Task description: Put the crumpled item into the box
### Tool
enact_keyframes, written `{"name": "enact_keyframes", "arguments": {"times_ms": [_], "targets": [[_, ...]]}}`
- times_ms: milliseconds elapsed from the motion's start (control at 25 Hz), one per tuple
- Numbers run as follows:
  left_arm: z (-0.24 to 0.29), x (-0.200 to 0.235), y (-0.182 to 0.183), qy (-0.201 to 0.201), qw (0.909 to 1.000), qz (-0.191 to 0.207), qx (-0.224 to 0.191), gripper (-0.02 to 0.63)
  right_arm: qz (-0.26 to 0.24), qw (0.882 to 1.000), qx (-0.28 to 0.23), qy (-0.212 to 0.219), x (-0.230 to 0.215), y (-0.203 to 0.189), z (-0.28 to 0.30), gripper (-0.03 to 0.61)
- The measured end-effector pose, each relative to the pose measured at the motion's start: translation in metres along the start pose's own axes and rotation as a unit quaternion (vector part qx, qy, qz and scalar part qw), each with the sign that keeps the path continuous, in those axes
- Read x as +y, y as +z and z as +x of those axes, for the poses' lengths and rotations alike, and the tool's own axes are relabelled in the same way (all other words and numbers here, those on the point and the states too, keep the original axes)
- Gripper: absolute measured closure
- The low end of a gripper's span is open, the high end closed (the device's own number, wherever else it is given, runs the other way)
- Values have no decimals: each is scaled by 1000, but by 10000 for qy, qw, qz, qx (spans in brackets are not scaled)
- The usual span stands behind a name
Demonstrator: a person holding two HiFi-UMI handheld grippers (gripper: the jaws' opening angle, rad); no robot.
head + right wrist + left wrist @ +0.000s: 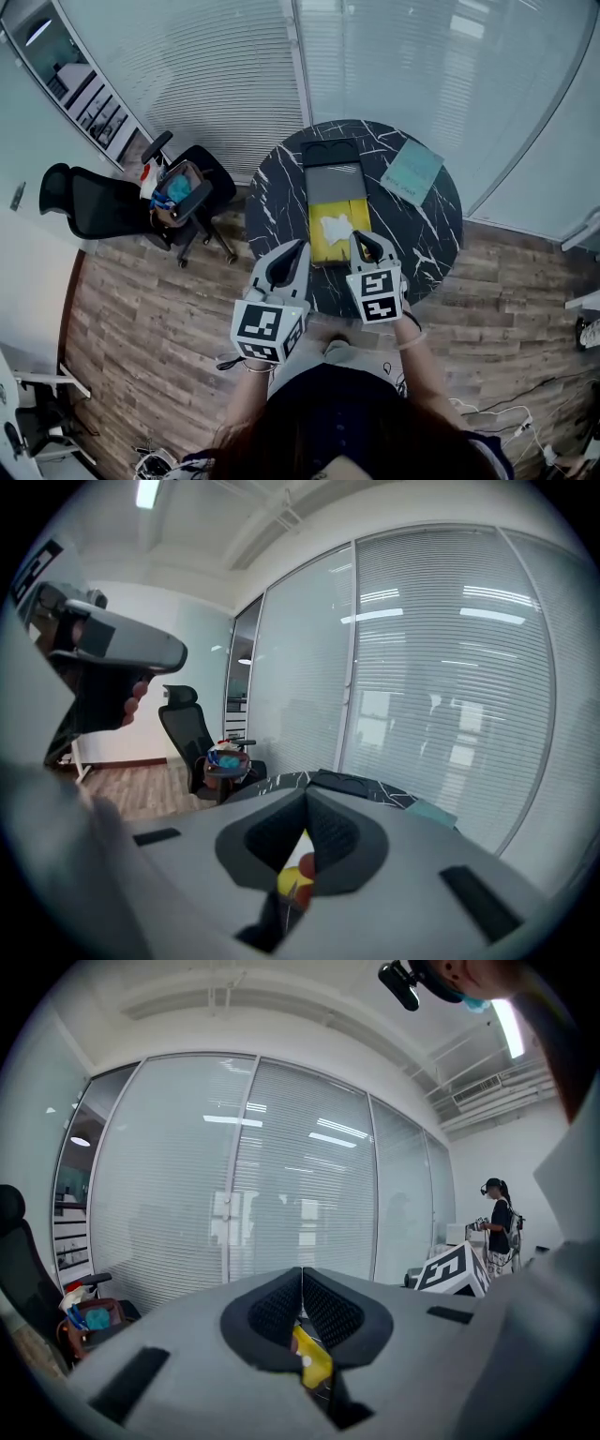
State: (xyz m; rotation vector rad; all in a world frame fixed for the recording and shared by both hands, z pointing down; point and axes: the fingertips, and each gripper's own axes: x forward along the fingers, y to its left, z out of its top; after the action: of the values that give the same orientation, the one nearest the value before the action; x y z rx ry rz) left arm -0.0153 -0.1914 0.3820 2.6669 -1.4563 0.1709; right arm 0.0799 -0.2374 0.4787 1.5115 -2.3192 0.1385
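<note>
Black marble-patterned round desk [427,244] fills the middle of the head view. It carries a yellow open box [326,251] with a white crumpled item [336,228] lying inside it. A teal flat pad [411,172] sits at the desk's 2 o'clock, and a black office chair [94,206] stands off its 9 o'clock. The left hand-held gripper [301,247] hovers by the box's 7 o'clock corner, the right hand-held gripper [360,238] by its 5 o'clock corner.

In the left gripper view, the left hand-held gripper [302,1283] has its jaws pressed together on nothing, and a sliver of yellow shows below them.

In the right gripper view, the right hand-held gripper [307,803] is likewise pressed together and empty, with the desk [281,782] beyond it.
</note>
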Motion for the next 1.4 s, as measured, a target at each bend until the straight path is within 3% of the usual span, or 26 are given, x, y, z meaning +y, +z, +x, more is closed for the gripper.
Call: {"name": "enact_keyframes", "arguments": {"times_ms": [1400], "targets": [[-115, -41, -16, -254, 9995, 5, -184, 586, 94, 9944, -823, -650, 56, 23, -145, 555]]}}
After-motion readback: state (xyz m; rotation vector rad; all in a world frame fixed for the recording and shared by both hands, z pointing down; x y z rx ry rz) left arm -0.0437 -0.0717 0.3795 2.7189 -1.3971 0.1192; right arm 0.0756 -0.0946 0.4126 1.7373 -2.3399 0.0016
